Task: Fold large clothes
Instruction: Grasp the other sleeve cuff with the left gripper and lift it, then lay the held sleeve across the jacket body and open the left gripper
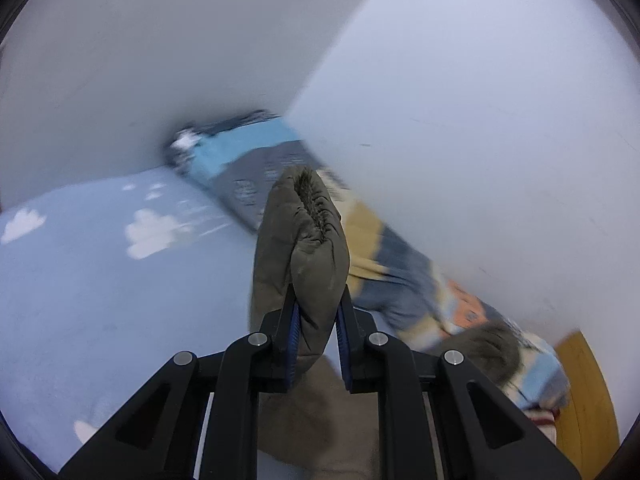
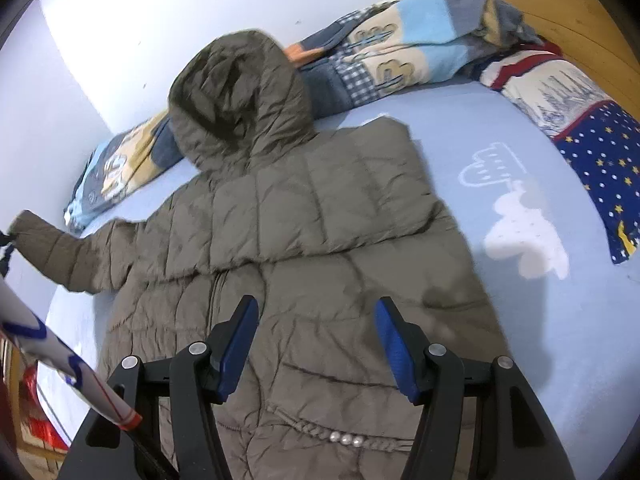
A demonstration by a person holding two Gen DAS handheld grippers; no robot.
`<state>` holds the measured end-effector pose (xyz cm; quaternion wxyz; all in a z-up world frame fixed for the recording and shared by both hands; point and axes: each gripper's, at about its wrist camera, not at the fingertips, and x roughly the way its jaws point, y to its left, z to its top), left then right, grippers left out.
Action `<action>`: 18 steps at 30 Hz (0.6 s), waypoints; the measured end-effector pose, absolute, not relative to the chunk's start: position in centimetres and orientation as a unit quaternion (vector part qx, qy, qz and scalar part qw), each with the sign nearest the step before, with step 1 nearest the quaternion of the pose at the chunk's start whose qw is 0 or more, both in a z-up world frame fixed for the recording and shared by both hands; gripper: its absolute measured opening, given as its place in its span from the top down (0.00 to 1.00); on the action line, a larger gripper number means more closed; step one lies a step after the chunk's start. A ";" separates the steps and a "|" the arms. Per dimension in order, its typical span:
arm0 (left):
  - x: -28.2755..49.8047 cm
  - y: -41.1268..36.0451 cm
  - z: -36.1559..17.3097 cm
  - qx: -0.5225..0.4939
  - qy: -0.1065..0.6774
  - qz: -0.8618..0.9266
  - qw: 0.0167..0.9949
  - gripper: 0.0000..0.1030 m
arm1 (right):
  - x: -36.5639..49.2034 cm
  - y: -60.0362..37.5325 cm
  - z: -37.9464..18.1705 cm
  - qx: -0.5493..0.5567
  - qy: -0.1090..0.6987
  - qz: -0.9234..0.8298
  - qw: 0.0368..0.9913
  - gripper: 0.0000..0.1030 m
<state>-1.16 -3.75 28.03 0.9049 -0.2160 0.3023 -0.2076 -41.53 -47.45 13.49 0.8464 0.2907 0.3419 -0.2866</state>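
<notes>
An olive-brown quilted hooded jacket (image 2: 320, 208) lies spread on the light blue bed sheet (image 2: 540, 320), its hood (image 2: 240, 96) toward the wall. Its right side looks folded across the chest. Its left sleeve (image 2: 72, 256) stretches out to the left, lifted at the cuff. In the left wrist view my left gripper (image 1: 319, 292) is shut on that sleeve cuff (image 1: 308, 236), which stands up between the blue pads, raised over the bed. My right gripper (image 2: 317, 304) hovers open over the jacket's lower body, with nothing between its fingers.
A patterned blue and cream blanket (image 2: 400, 40) is bunched along the white wall (image 2: 160, 8). A star-print pillow (image 2: 600, 160) and a wooden headboard (image 2: 568, 12) are at the right. A person's white, blue-trimmed sleeve (image 2: 60, 344) crosses the lower left.
</notes>
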 end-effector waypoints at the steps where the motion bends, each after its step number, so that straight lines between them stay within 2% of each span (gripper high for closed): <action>1: -2.1 -5.3 29.1 -0.204 0.301 -0.224 0.904 0.85 | -41.9 -47.8 13.7 0.296 0.337 -0.289 0.846 0.36; 5: -6.4 -11.6 32.5 -0.154 0.290 -0.279 0.902 0.85 | -43.3 -48.7 14.4 0.311 0.318 -0.298 0.845 0.36; 10: -11.5 -19.7 33.9 -0.101 0.287 -0.343 0.889 0.85 | -44.9 -49.5 15.3 0.315 0.300 -0.311 0.845 0.36; 15: -16.8 -28.0 31.2 -0.047 0.305 -0.388 0.868 0.85 | -46.8 -50.6 15.8 0.327 0.284 -0.322 0.842 0.36; 18: -19.3 -32.1 27.7 -0.026 0.330 -0.408 0.851 0.85 | -47.8 -51.2 16.0 0.330 0.278 -0.328 0.841 0.36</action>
